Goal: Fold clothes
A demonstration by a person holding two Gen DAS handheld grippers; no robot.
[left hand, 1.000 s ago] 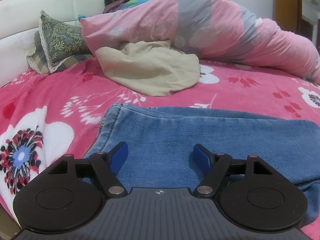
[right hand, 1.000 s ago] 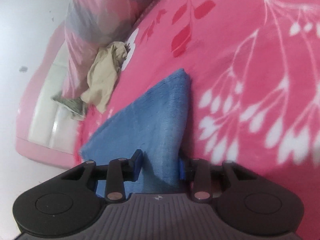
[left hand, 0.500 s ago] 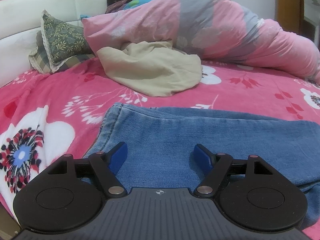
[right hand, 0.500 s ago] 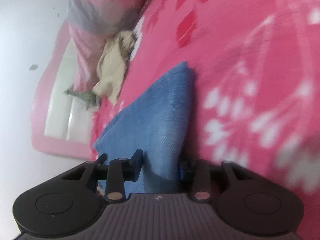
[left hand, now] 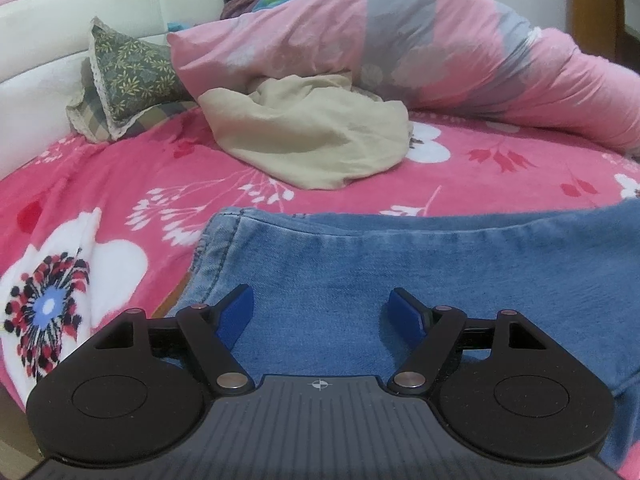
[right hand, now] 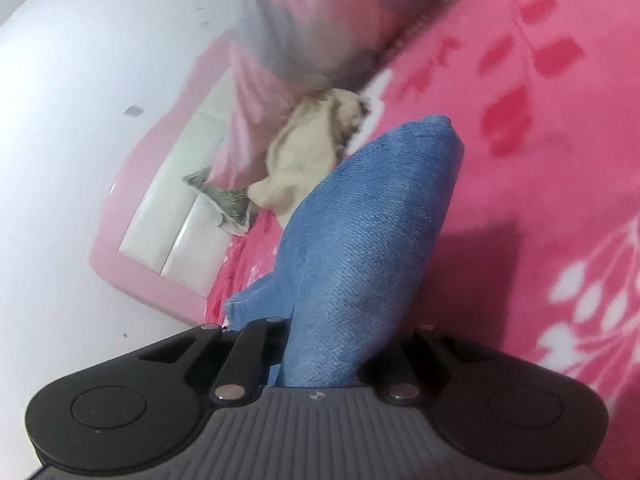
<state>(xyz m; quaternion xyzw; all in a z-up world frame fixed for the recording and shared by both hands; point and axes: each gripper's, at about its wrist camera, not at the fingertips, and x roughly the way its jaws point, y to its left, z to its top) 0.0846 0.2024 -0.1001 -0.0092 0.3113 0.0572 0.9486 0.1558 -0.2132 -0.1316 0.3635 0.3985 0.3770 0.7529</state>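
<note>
jeans (left hand: 420,280): blue denim, flat on pink floral bed (left hand: 120,184), stitched hem at left | left hand-held gripper (left hand: 322,308): jaws wide apart over denim, gripping nothing | right hand-held gripper (right hand: 340,360): jaws just closed, pinching bunched fold of jeans (right hand: 372,240) lifted off bed

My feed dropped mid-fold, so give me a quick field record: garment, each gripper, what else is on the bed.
garment: jeans, lying on the pink bedspread
left gripper: open, over the jeans, gripping nothing
right gripper: jaws just closed, shut on a bunched end of the jeans
other: beige cloth, pink duvet, pillow
</note>
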